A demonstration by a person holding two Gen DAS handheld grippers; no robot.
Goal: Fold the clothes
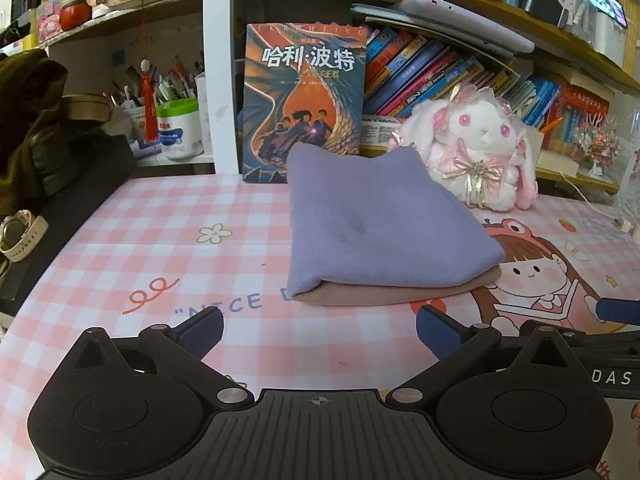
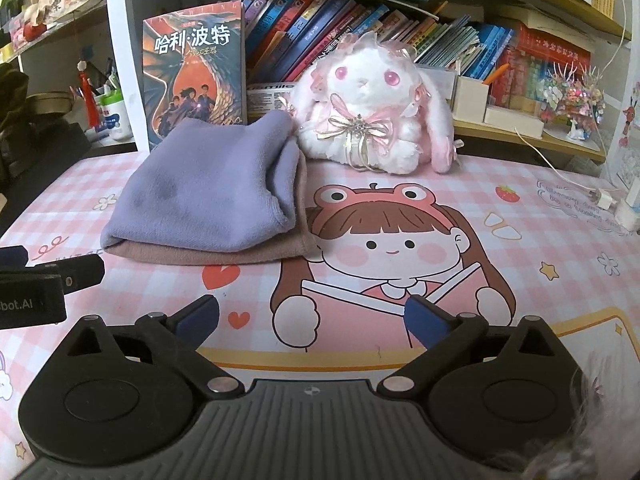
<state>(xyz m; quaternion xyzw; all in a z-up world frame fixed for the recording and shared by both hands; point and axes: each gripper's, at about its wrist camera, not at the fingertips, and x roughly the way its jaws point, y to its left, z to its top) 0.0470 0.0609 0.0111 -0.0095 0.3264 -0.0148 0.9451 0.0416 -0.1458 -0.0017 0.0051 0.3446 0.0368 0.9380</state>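
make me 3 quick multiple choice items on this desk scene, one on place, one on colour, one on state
1. Where is the plush rabbit?
A. right of the folded clothes
B. on top of the clothes
C. on the shelf above

2. What colour is the top piece of the pile?
A. green
B. purple
C. white

3. How do the left gripper and right gripper stand?
A. both gripping cloth
B. one shut
C. both open, empty

Key: 1 A, it sits on the mat beside the pile; 2 B, purple lies over a brown piece; 3 C, fingers spread, nothing between them.

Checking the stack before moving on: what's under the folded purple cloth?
A folded pinkish-brown cloth lies under the purple cloth, showing along the near and right edges. The rest is covered.
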